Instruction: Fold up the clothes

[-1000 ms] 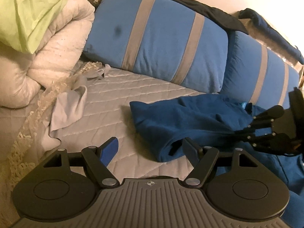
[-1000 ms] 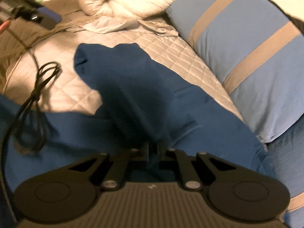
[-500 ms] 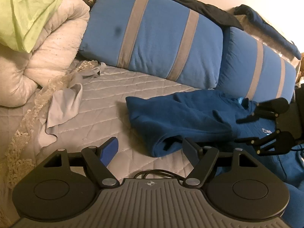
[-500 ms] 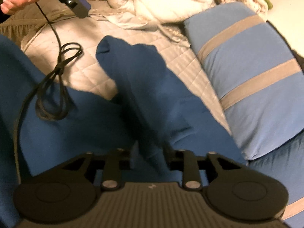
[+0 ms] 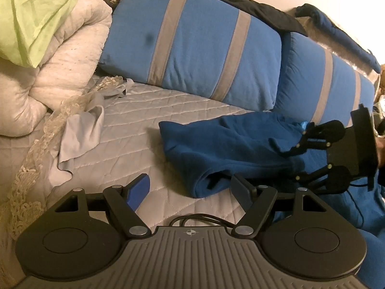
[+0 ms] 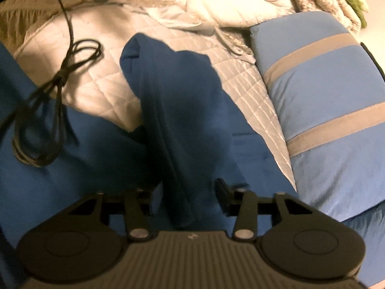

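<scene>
Nearest, the left gripper (image 5: pixel 190 189) hangs low over the quilted bed (image 5: pixel 134 122) with its fingers spread wide and nothing between them; a loop of black cable (image 5: pixel 199 219) peeks out just under its nose. A little past its right finger lies the blue sweatshirt (image 5: pixel 228 149), the garment to be folded, with one part doubled over into a thick roll whose open end faces the near side. The rest of it spreads away to the right and toward the near edge.

Over on the right, the right gripper (image 6: pixel 184 192) sits above a ridge of that same blue cloth. Its fingers stand parted, wide enough that the fabric runs between them without being pinched, so I judge it holds nothing. In the left wrist view the right gripper (image 5: pixel 298 162) shows the same gap.

What could spoil things: the doubled part is bulky and loosely laid, so a tug on one layer alone may drag the roll open or skew the edge. The coil of cable (image 6: pixel 48 110) resting on the near left of the sweatshirt could snag a finger or get folded in.

Farther back, a grey cloth (image 5: pixel 79 130) lies crumpled at the left, then the striped blue pillows (image 5: pixel 197 48) and the white duvet (image 5: pixel 60 67) behind it.
</scene>
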The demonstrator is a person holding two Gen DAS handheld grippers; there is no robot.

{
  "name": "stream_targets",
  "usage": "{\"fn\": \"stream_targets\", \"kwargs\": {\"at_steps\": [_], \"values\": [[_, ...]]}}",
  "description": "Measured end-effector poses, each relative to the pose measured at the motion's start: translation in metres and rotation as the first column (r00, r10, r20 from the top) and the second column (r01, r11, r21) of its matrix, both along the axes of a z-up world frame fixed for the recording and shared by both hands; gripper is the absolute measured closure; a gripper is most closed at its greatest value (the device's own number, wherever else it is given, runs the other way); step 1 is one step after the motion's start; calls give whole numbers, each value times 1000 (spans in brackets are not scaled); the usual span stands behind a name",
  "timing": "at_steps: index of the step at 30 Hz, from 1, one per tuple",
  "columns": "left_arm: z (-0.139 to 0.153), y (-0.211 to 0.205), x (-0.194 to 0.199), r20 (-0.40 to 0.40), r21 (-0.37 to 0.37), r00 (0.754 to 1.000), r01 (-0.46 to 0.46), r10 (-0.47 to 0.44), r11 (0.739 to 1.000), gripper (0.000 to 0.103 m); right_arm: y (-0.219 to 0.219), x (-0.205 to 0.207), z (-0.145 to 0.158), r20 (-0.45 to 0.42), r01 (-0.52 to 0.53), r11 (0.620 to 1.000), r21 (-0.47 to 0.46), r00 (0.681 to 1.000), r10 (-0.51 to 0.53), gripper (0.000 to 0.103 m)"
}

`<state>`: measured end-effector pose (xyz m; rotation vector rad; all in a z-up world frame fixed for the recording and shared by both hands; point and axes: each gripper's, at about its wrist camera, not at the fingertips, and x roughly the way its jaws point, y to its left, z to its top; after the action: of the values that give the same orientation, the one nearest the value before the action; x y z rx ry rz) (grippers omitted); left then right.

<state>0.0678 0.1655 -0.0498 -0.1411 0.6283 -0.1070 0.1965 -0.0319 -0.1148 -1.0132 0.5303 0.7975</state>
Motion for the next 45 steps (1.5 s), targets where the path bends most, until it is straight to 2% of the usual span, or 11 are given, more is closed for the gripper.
{"fn": "stream_targets", "kwargs": {"at_steps": [1,2,3,6,16,20,26,29,34,39,45], "values": [[0,-1,0,-1,2,1000,1,-1,1000,29,1,0,-2,2,-6,1000,-13,1000,6,57],[-1,-2,1,-1,5,1000,2,-2,1000,29,3,-1,-3,4,-14,1000,-23,1000,14,78],[-1,-3,2,-3,9,1000,3,-3,1000,29,4,-2,-4,10,-21,999,-34,1000,21,85],[-3,-10,8,-14,42,1000,2,-2,999,29,7,-4,0,87,-18,997,-70,996,24,95],[-17,-60,57,-13,164,999,40,-39,986,29,11,21,62,368,149,988,-42,922,-123,96],[-28,-80,80,-39,172,998,56,-50,984,29,10,30,86,488,207,978,-33,857,-164,96],[-32,-88,102,-54,129,998,27,-20,991,29,-3,42,115,655,316,949,-16,720,-229,96],[-26,-90,106,-16,227,999,-46,51,973,29,-21,45,123,671,368,930,-8,692,-268,96],[-10,-98,103,40,276,996,-90,82,957,28,-57,42,121,612,404,915,-20,728,-308,96],[-18,-118,105,0,131,989,144,-145,981,28,-77,39,115,547,422,907,-1,759,-353,96],[-34,-130,117,-94,254,990,122,-101,959,33,-87,44,112,499,439,898,25,773,-392,96]]}}
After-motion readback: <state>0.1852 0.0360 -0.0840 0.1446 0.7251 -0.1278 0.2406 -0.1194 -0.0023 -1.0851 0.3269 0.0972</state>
